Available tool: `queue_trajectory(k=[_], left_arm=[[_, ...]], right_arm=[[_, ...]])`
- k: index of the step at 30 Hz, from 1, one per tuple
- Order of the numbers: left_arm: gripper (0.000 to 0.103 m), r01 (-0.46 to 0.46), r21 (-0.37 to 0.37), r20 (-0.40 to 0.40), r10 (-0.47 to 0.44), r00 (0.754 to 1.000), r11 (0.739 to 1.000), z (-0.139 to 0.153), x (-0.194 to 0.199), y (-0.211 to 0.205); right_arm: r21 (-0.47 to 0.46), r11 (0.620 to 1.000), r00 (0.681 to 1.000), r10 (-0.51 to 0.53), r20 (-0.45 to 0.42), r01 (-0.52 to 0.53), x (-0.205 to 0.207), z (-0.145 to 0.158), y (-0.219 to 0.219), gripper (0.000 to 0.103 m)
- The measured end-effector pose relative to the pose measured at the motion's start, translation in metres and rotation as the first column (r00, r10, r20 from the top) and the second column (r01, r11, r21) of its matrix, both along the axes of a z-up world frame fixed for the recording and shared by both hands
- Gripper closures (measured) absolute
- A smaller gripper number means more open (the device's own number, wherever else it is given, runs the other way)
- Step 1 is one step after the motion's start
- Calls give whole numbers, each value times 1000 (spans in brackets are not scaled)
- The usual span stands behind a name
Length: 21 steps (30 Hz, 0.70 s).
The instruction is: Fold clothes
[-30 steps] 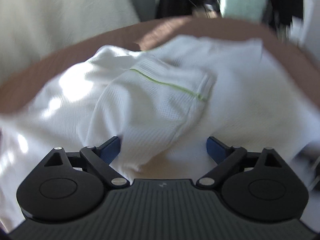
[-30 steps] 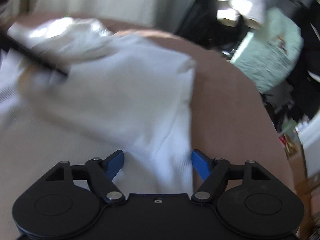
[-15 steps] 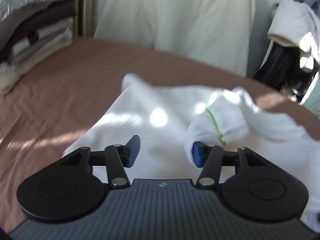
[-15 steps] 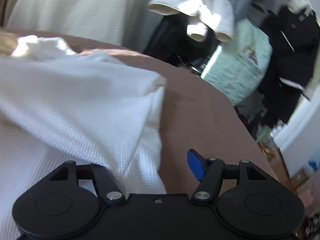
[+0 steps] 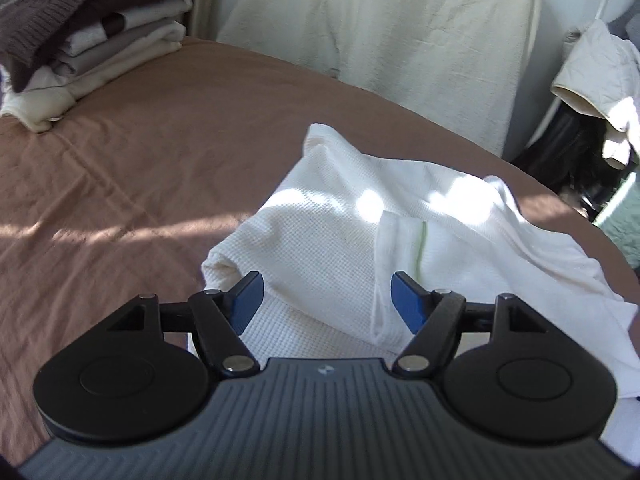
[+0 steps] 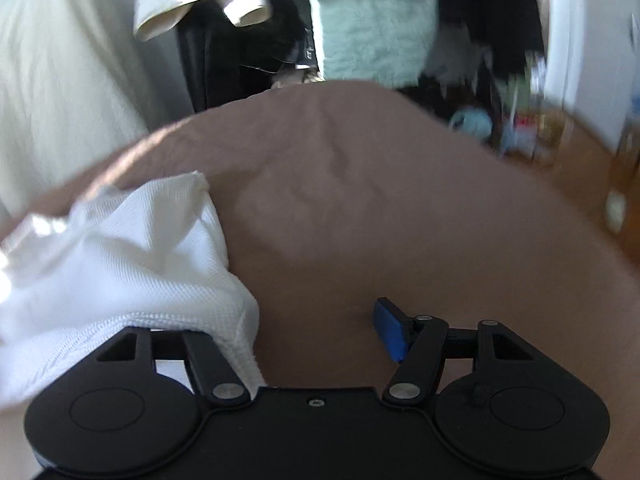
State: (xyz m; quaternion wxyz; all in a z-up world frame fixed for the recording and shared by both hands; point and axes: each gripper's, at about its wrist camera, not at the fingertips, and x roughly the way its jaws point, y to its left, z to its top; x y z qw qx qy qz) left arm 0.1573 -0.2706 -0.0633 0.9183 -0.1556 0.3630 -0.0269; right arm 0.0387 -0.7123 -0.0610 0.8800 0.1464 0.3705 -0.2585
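On your far left, a stack of folded clothes (image 5: pixel 92 32) sits at the back corner of the brown bedspread (image 5: pixel 132 184), well apart from the work. Moving right, your left gripper (image 5: pixel 327 302) hangs over the near edge of the white waffle-knit garment (image 5: pixel 320 248). Its jaws are opening, and cloth lies beneath and between the blue pads, but neither pad presses on it, so nothing is gripped. A folded flap with a faint green stripe (image 5: pixel 421 240) lies just beside the right-hand pad. From this gripper the garment runs forward and to the right, its long axis slanting toward the far right edge of the bed.

Further right, in the right wrist view, the same white garment (image 6: pixel 132 256) fills only the left side; its hemmed corner drapes over the left finger of your right gripper (image 6: pixel 316 332), hiding that pad. This gripper's jaws are also opening, and the gap between them shows mostly bare bedspread (image 6: pixel 360 208), with no grip visible.

So the cloth lies to the left of your right gripper and straight ahead of your left one. Your left hand looks the nearer to a graspable edge; your right hand would probably need to come leftward onto the hem before the next fold.
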Motion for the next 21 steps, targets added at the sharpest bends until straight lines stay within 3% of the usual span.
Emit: queue_trajectory(k=[2,4,6,9,12,15,17,18,19,20,21], left_arm=[[33,36,-39,-10,-36,999,999,-2,7,3],[33,70,-80,-20,-72,997,994,-4,12,1],[33,108,-97,-18,-110,994,989,-6,19,-3],[33,174,-102,-18,-177,984,979,-11,34,-12],[33,225,-87,-47,-229,972,971,-15,53,-24],[30,232,-72,-57,-237,970,970,-19,69,-33],[28,252,-107,-84,-261,962,962,-24,80,-37],[43,296,-112,-92,-307,947,949,-24,85,-41],[67,350,-83,-87,-356,930,933,-22,87,-47],[97,389,-30,-63,-390,919,921,-16,85,-53],[97,418,29,-27,-417,909,908,-8,81,-57]], right_arm=[[-9,984,976,176,-127,-178,12,0,9,25],[5,941,918,331,-220,-338,19,3,17,25],[36,894,876,446,-186,-447,8,17,19,25],[91,800,799,599,-58,-593,-12,38,15,25],[133,803,813,568,129,-581,-22,53,-7,25],[249,827,855,438,278,-505,-17,51,-38,25],[297,834,863,352,362,-465,-13,41,-55,25],[323,833,861,308,404,-449,-11,36,-64,25],[353,831,863,265,430,-431,-6,30,-70,25],[370,832,872,246,423,-414,1,27,-71,26],[357,841,879,254,404,-407,8,24,-67,26]])
